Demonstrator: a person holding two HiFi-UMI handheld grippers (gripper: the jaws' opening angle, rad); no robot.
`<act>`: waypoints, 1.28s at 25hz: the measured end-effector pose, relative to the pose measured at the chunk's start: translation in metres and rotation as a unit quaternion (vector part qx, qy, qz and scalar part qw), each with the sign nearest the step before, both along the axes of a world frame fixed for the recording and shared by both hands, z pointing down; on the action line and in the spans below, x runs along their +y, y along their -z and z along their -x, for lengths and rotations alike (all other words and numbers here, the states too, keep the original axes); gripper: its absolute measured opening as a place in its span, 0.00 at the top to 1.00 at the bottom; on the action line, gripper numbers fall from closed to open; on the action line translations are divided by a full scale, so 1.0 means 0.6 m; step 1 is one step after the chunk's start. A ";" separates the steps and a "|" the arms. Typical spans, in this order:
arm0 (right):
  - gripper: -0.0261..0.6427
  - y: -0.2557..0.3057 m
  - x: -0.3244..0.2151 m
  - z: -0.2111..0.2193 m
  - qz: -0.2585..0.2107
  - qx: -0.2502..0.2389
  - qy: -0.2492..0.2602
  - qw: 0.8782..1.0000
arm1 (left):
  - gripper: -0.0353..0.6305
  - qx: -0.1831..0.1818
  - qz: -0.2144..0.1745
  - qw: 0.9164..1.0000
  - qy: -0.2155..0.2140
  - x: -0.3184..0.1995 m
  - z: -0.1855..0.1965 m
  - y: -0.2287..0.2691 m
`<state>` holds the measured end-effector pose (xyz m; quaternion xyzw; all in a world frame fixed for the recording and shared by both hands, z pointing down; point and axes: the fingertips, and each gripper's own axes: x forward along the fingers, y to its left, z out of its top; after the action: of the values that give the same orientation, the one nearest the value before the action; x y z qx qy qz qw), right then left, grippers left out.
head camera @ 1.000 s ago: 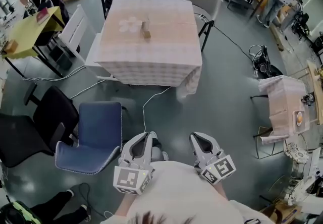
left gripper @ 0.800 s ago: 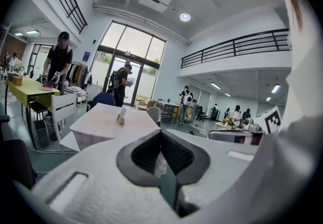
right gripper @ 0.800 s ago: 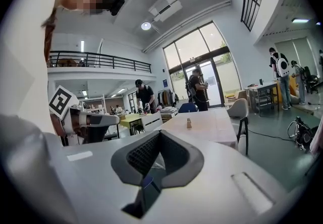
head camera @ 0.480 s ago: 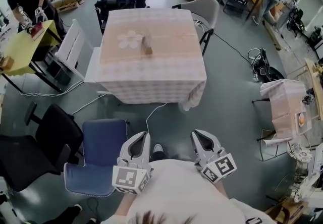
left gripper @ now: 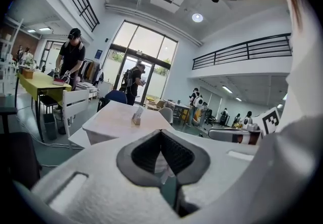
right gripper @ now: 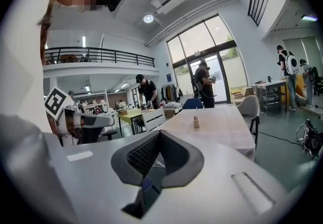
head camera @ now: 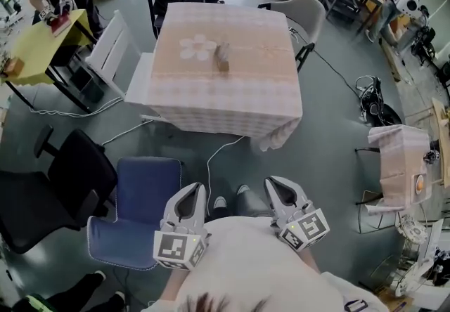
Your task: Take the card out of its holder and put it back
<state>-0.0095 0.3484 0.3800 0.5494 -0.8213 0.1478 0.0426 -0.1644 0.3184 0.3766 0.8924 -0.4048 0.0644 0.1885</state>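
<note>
A small wooden card holder (head camera: 222, 57) with a card standing in it sits near the middle of a square table (head camera: 232, 103) under a pale checked cloth. The left gripper view shows the holder (left gripper: 137, 115) far off, and so does the right gripper view (right gripper: 196, 122). My left gripper (head camera: 195, 187) and right gripper (head camera: 273, 182) are held close to the person's body, side by side, well short of the table. In each gripper view the dark pads meet at the tip with nothing between them: left gripper (left gripper: 161, 132), right gripper (right gripper: 159, 133).
A blue chair (head camera: 137, 209) and a black chair (head camera: 49, 184) stand at the near left. A white chair (head camera: 119, 50) and a grey chair (head camera: 309, 19) flank the table. A cable (head camera: 211, 163) runs across the floor. A small covered table (head camera: 397, 163) stands at the right. People stand at the back.
The person has walked toward the table, carrying both grippers forward. The table and the blue chair have shifted in the head view. Both grippers stay shut and empty.
</note>
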 end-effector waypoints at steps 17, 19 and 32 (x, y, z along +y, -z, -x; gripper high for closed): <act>0.97 0.011 -0.175 -0.094 -0.001 -0.004 0.066 0.998 | 0.95 0.008 0.014 0.995 0.095 -0.139 -0.071 0.004; 0.97 0.016 -0.190 -0.117 -0.003 -0.004 0.069 0.998 | 0.95 0.007 0.008 0.995 0.099 -0.155 -0.095 0.013; 0.97 0.004 -0.226 -0.277 -0.010 -0.014 0.045 0.999 | 0.95 -0.008 -0.019 0.991 0.135 -0.216 -0.188 0.027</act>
<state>0.1569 0.2128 0.3778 0.5101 -0.8471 0.1453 0.0328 -0.0518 0.1887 0.3602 0.8327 -0.5240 0.0374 0.1751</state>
